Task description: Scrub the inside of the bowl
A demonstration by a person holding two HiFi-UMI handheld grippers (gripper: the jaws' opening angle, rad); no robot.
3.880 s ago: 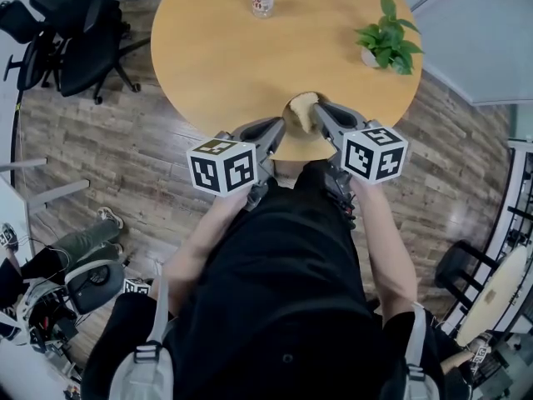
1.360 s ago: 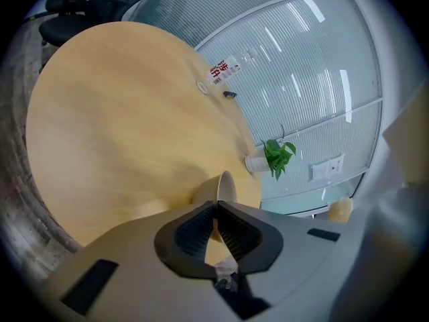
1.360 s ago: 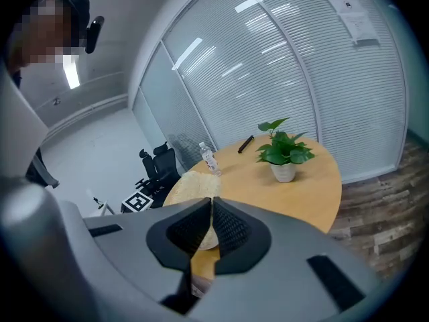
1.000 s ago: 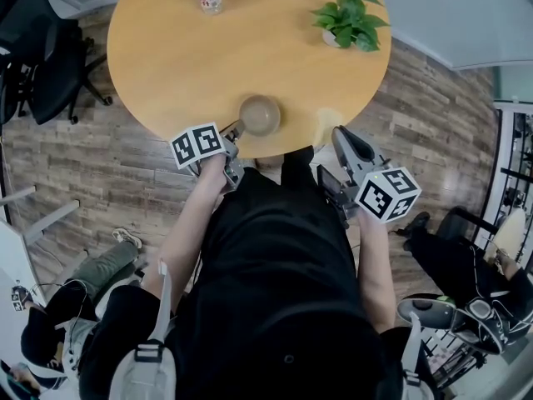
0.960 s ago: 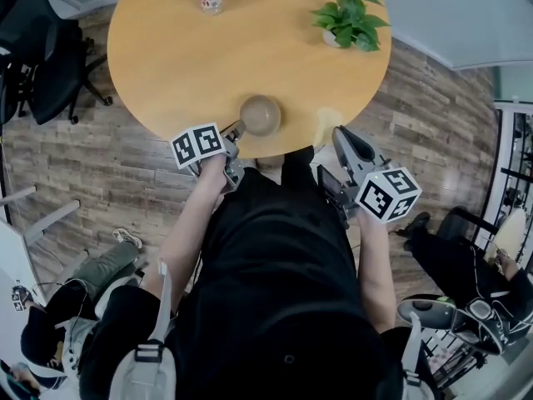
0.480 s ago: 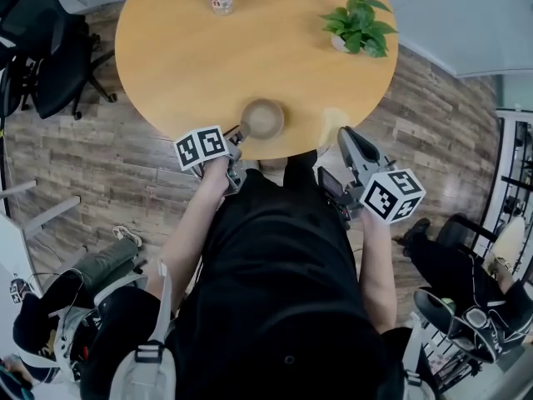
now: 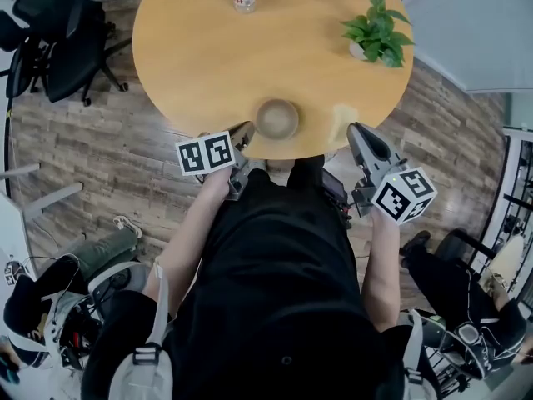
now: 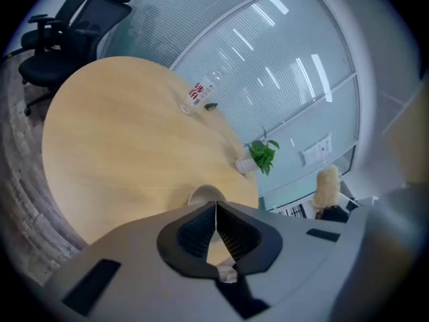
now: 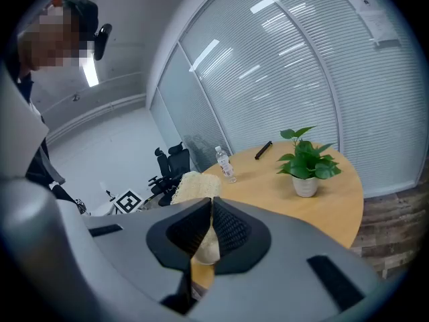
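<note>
Head view: where is the round beige bowl (image 7: pixel 277 117)?
– On the near edge of the round wooden table (image 7: pixel 208 48), just right of the left gripper (image 7: pixel 243 132), whose jaws are pressed together and empty. The right gripper (image 9: pixel 210 203) clamps a pale yellow sponge (image 9: pixel 192 184).

The left gripper (image 8: pixel 216 208) has its jaws pressed together, nothing between them. Just past their tips a bowl (image 8: pixel 203 194) sits on the round tabletop (image 8: pixel 120 133) — a bottle (image 8: pixel 199 93) and a potted plant (image 8: pixel 261 155) stand farther off.

Round wooden table (image 7: pixel 250 57), grey plank floor (image 7: pixel 108 165), black office chairs (image 7: pixel 58 32) beyond the table's far-left edge, glass walls (image 9: pixel 281 66) with blinds, ceiling strip light (image 9: pixel 90 72).
</note>
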